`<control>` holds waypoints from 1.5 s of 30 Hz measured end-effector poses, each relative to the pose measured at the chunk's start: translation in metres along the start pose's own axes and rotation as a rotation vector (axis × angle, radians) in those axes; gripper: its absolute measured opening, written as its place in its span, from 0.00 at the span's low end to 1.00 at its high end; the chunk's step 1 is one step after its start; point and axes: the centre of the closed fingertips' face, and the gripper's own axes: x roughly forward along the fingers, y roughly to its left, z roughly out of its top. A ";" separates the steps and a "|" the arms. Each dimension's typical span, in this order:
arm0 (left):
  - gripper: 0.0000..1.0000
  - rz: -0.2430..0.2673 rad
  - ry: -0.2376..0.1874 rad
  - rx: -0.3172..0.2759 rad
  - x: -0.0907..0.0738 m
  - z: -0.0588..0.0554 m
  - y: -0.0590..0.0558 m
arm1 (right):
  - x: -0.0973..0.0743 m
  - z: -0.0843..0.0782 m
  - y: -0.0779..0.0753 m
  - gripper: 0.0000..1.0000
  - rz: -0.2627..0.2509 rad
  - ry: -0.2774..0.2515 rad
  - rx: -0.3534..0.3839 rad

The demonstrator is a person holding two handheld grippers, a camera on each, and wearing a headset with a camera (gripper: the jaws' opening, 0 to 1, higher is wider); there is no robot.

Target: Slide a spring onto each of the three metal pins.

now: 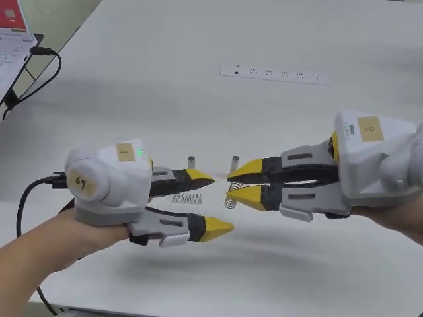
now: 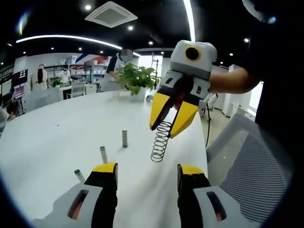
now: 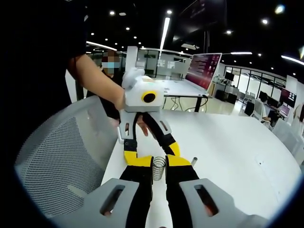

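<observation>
My right gripper [image 1: 231, 184] is shut on one end of a metal spring [image 1: 230, 197], which hangs from its yellow tips above the table. The left gripper view shows that spring [image 2: 160, 141] dangling from the right gripper [image 2: 167, 124]; in the right gripper view the spring [image 3: 158, 167] sits between my jaws. My left gripper [image 1: 215, 203] faces it, open and holding nothing. A second spring [image 1: 187, 197] lies on the table by the left jaws. Two short pins [image 1: 192, 160] [image 1: 235, 160] stand just behind. Three pins [image 2: 125, 137] [image 2: 103, 154] [image 2: 79, 175] stand in a row in the left gripper view.
A white power strip [image 1: 274, 73] lies at the back of the white table [image 1: 165, 86]. A laptop [image 1: 10, 39] and a black cable [image 1: 49, 72] are at the far left. A grey mesh chair [image 3: 52, 156] stands beside the table.
</observation>
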 end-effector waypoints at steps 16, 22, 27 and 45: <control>0.61 0.109 -0.014 -0.013 -0.025 -0.004 0.023 | -0.004 -0.005 -0.008 0.07 -0.035 0.012 0.005; 0.73 0.180 -0.020 -0.023 -0.041 -0.009 0.041 | -0.006 -0.008 -0.010 0.07 -0.048 0.017 0.010; 0.85 0.235 -0.029 -0.033 -0.053 -0.012 0.053 | -0.008 -0.010 -0.012 0.07 -0.059 0.028 0.006; 0.98 0.310 -0.064 -0.030 -0.070 -0.014 0.064 | -0.012 -0.019 -0.028 0.07 -0.125 0.054 0.001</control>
